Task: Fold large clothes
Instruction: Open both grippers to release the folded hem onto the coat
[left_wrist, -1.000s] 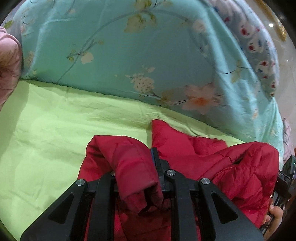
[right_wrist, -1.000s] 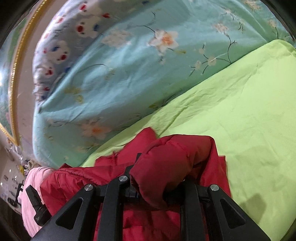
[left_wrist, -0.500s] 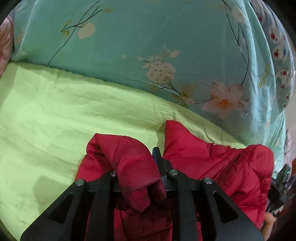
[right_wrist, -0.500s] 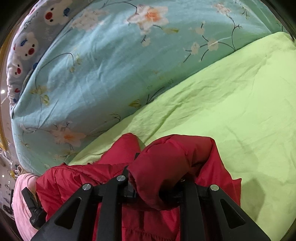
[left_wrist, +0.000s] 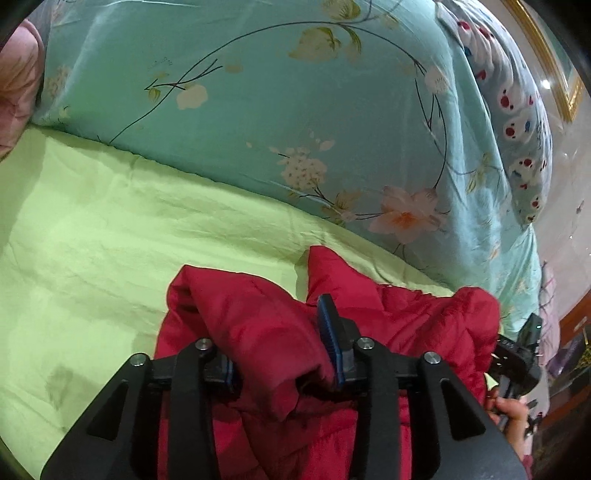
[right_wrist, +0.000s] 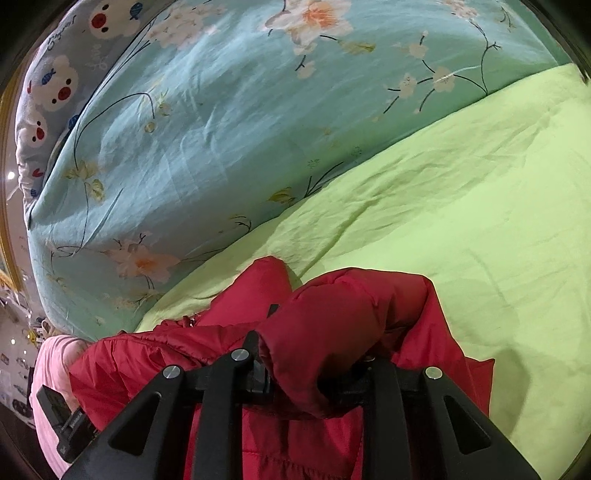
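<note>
A red padded jacket (left_wrist: 424, 325) hangs between both grippers above a lime-green bed sheet (left_wrist: 110, 240). My left gripper (left_wrist: 284, 354) is shut on a thick bunched fold of the jacket; one blue-padded finger (left_wrist: 328, 332) shows, the other is mostly hidden by cloth. In the right wrist view my right gripper (right_wrist: 314, 369) is shut on another bunched fold of the red jacket (right_wrist: 351, 314), which hides its fingertips. The right gripper's body (left_wrist: 517, 354) and the hand holding it show at the right edge of the left wrist view.
A rolled teal floral quilt (left_wrist: 295, 110) lies along the far side of the sheet (right_wrist: 461, 203), with a blue-grey bear-print cover (left_wrist: 517, 110) behind it. Pink fabric (left_wrist: 14, 92) sits at the far left. The quilt also shows in the right wrist view (right_wrist: 221, 129).
Both grippers keep hold of the jacket and have shifted slightly with it over the bed. The view tilted up and down toward the quilt; the left gripper's blue pad is now more exposed.
</note>
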